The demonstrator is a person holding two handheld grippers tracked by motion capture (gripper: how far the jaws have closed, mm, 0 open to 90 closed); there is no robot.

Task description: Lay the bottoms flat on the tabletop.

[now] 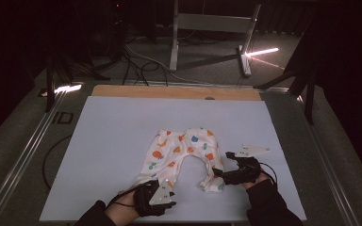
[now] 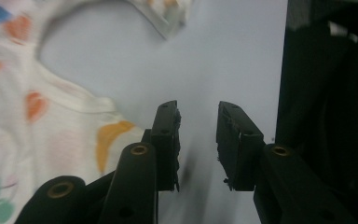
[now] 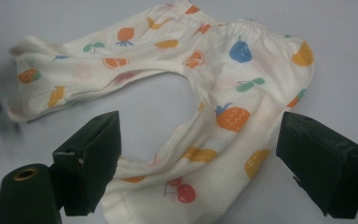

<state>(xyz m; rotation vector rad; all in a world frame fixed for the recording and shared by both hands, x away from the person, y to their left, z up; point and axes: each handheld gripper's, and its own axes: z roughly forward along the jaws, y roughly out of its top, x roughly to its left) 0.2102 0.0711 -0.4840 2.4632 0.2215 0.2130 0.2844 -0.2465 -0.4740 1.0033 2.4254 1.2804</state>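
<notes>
Trousers (image 1: 183,153) flat, legs toward person | left tool (image 2: 198,140) spread | right tool (image 3: 214,163) spread

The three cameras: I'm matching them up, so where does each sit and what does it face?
High view: above the person's side, looking forward and down at the table; forearms and both grippers show.
Left gripper view: rides the left gripper, jaws apart over bare table beside a pant leg.
Right gripper view: rides the right gripper, jaws wide around a leg.
All share the baby pants.
</notes>
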